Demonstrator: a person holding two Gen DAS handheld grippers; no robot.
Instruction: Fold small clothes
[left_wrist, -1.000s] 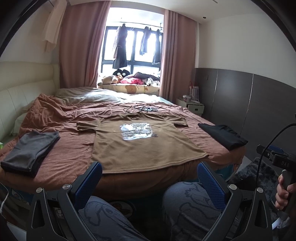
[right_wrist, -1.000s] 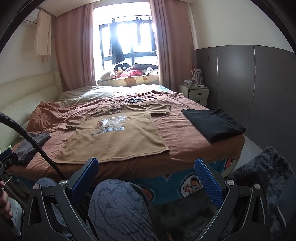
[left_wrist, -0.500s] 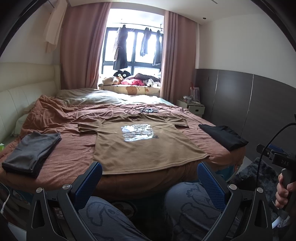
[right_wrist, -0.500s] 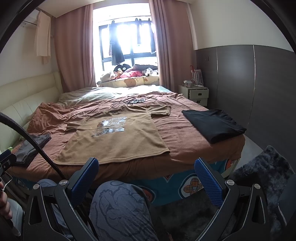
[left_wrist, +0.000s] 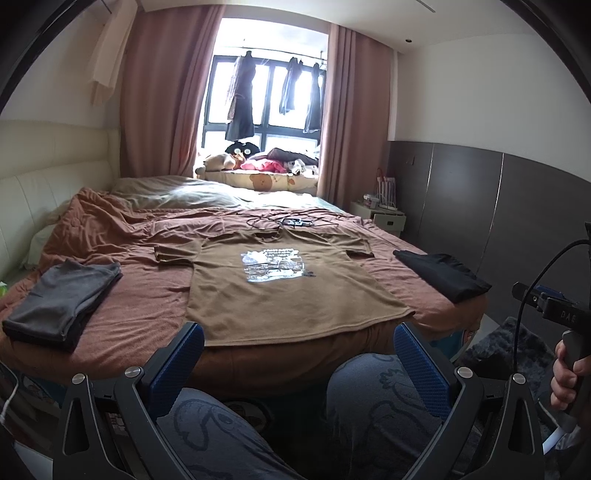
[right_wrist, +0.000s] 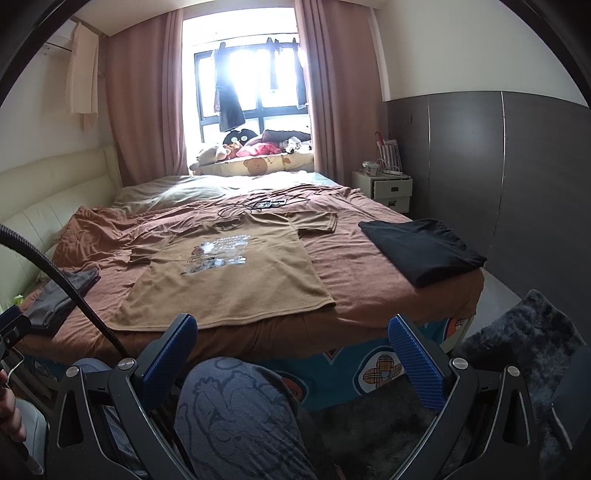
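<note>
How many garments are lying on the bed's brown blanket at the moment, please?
3: a brown T-shirt spread flat in the middle, a folded grey garment on its left, a folded black garment on its right. Others may be hidden.

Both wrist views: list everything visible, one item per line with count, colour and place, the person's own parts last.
T-shirt: one, tan with printed graphic, spread flat mid-bed.
Grey folded garment: one, left side of the bed.
Black folded garment: one, right side of the bed.
Blanket: one, rust brown, covering the bed.
Cables: dark, beyond the T-shirt collar.
Nightstand: one, white, right of the bed.
Curtains: pink, flanking the window.
Hanging clothes: dark, at the window.
Plush toys: on the sill.
Rug: dark, shaggy, floor right.
Legs: grey printed trousers.
Left gripper: open, blue pads.
Right gripper: open, blue pads.
</note>
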